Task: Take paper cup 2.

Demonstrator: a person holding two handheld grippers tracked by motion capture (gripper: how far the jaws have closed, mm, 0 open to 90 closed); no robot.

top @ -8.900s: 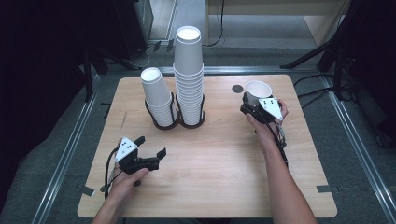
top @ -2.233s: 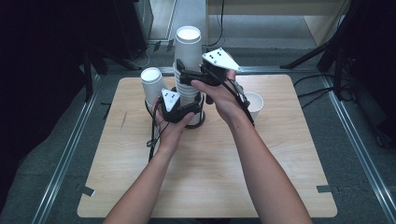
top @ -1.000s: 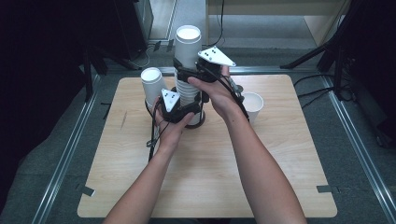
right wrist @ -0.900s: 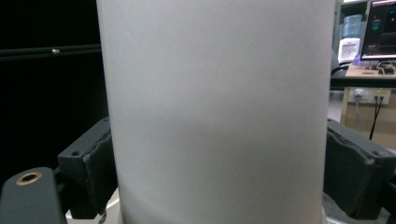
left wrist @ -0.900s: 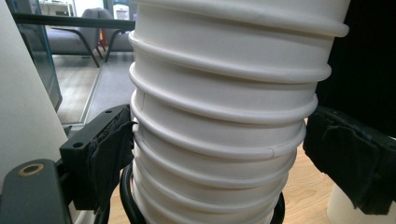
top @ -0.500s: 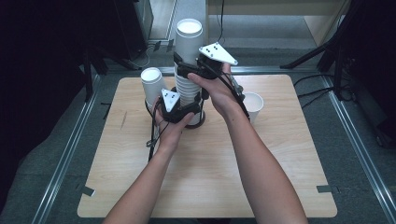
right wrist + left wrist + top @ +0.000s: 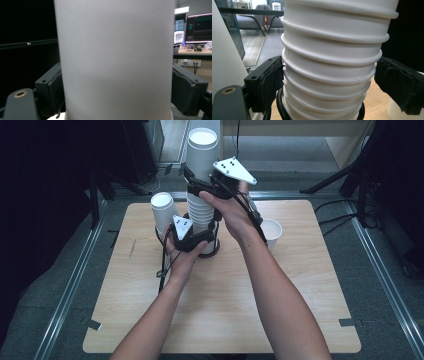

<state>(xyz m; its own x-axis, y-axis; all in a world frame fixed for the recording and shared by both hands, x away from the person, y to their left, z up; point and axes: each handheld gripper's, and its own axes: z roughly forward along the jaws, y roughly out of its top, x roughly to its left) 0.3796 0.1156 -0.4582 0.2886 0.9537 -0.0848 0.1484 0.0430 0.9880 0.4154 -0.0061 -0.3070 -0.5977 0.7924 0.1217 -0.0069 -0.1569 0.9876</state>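
Here the right gripper [image 7: 200,182] clamps the top cup [image 7: 202,150]; left gripper [image 7: 192,232] clamps the stack [image 7: 332,75].

High view: looked forward and down from above the table's [image 7: 150,320] near edge.
Left gripper view: sat very near the tall cup stack [image 7: 332,62], low, facing far.
Right gripper view: pressed close on that stack [image 7: 115,60], higher.
Shared: the stack [image 7: 201,180].
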